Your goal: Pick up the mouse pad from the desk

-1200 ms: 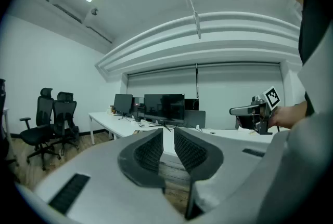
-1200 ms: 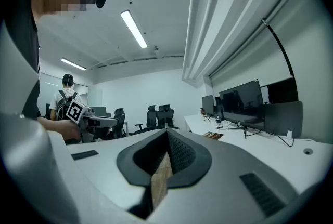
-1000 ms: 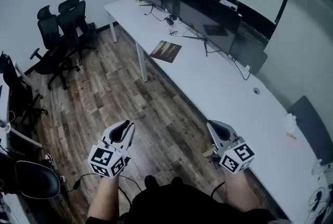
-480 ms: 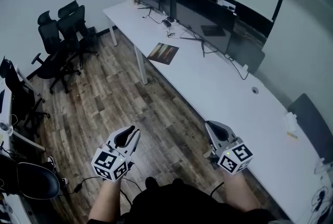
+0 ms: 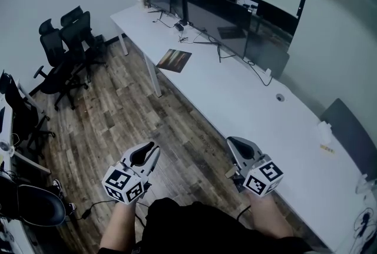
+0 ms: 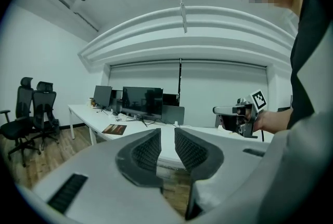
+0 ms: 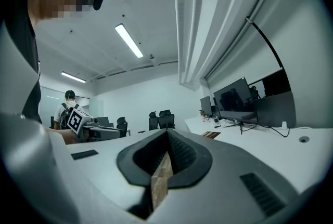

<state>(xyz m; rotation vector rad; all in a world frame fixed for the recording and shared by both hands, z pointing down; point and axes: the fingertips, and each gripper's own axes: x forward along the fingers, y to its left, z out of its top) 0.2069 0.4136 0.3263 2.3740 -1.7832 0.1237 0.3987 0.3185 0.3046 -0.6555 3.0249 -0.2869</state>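
The mouse pad (image 5: pixel 174 60), a dark rectangle with a reddish-brown print, lies flat near the front edge of the long white desk (image 5: pixel 253 105), far ahead of both grippers. It is also small in the left gripper view (image 6: pixel 114 129) and the right gripper view (image 7: pixel 210 134). My left gripper (image 5: pixel 150 149) hangs over the wooden floor, shut and empty (image 6: pixel 167 133). My right gripper (image 5: pixel 232 144) is beside the desk's front edge, likewise shut with nothing in it (image 7: pixel 167 133). Each gripper shows in the other's view.
Several monitors (image 5: pixel 215 17) with cables stand along the back of the desk. Black office chairs (image 5: pixel 65 46) cluster at the left on the wooden floor (image 5: pixel 118 111). Another chair (image 5: pixel 29 203) is at the lower left. A person (image 7: pixel 67 101) stands in the background.
In the head view the desk and the mouse pad have shifted slightly left. Both grippers are carried along, still shut, and the left one has edged to the right.
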